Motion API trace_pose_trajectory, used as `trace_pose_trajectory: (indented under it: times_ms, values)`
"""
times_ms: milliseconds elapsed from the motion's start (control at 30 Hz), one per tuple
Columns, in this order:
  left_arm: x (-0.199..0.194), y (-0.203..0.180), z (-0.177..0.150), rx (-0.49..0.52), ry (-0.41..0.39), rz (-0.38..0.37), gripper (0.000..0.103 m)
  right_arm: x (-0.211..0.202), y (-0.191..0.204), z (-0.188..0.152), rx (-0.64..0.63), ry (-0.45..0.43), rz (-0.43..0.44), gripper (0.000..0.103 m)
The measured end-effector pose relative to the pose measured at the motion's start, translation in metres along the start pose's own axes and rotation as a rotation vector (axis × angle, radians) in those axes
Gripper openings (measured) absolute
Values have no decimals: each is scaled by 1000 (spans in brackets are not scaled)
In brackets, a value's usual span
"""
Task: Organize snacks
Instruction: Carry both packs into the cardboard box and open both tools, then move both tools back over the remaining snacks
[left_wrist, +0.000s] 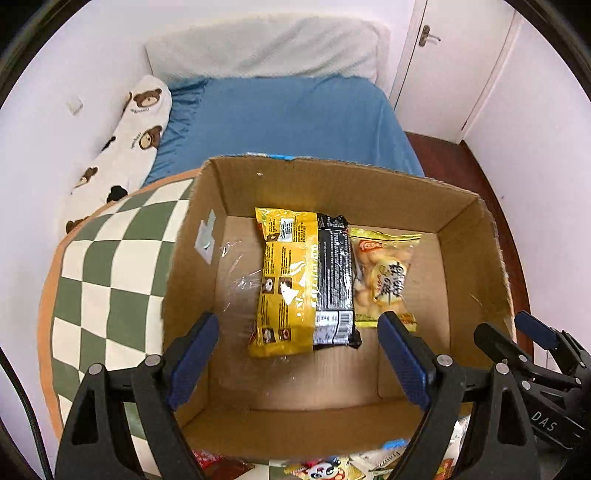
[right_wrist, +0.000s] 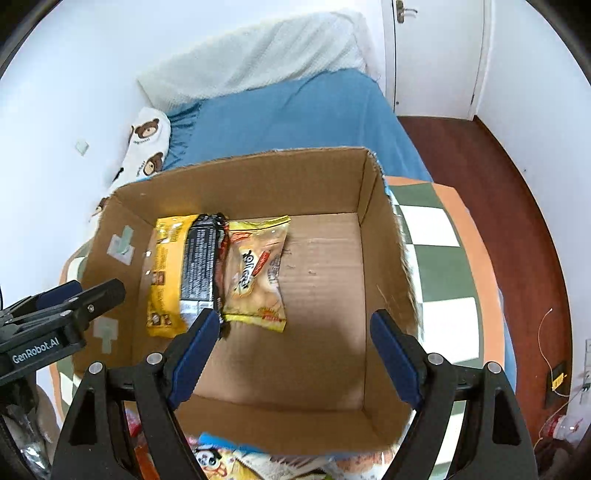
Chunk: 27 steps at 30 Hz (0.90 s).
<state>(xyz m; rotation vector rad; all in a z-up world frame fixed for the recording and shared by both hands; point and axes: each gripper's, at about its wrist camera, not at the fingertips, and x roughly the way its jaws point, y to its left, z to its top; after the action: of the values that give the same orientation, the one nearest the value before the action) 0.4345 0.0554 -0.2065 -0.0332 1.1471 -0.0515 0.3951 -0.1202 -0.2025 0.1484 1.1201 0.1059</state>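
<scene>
An open cardboard box (left_wrist: 332, 181) (right_wrist: 258, 173) stands on a green-and-white checkered mat. On its floor lie a yellow-and-black snack packet (left_wrist: 299, 280) (right_wrist: 181, 269) and, to its right, a yellow bag of puffs (left_wrist: 384, 273) (right_wrist: 258, 269). My left gripper (left_wrist: 299, 354) hangs open above the box's near side, nothing between its blue pads. Above the box's near right part, my right gripper (right_wrist: 291, 354) is also open and empty. Each gripper shows at the edge of the other's view. More snack packets (left_wrist: 321, 470) (right_wrist: 221, 458) lie in front of the box.
The checkered mat (left_wrist: 110, 266) (right_wrist: 439, 258) lies on a bed with a blue sheet (left_wrist: 280, 122). A bear-print pillow (left_wrist: 125, 147) rests along the left wall, a white pillow (left_wrist: 266, 48) at the head. Dark wooden floor (right_wrist: 480, 177) and a door (right_wrist: 436, 51) are to the right.
</scene>
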Motion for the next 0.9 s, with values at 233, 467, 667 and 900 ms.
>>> trace_pose_trajectory:
  times_ms: [233,467,667,900]
  values:
    - [-45,-3,-23,28,-77,15,88,-43,10,-24,-8,-68,9,86]
    - [-88,0,-43,24,-143,1,88,-95,17,-43,-3,-144,36,86]
    - [-101,15,-67,-26,-117,9,88,-104,18,-69,1,-81,75,86]
    - [-70,60,-119,-131,38,99,88,-45,21,-123,-1,131,145,86]
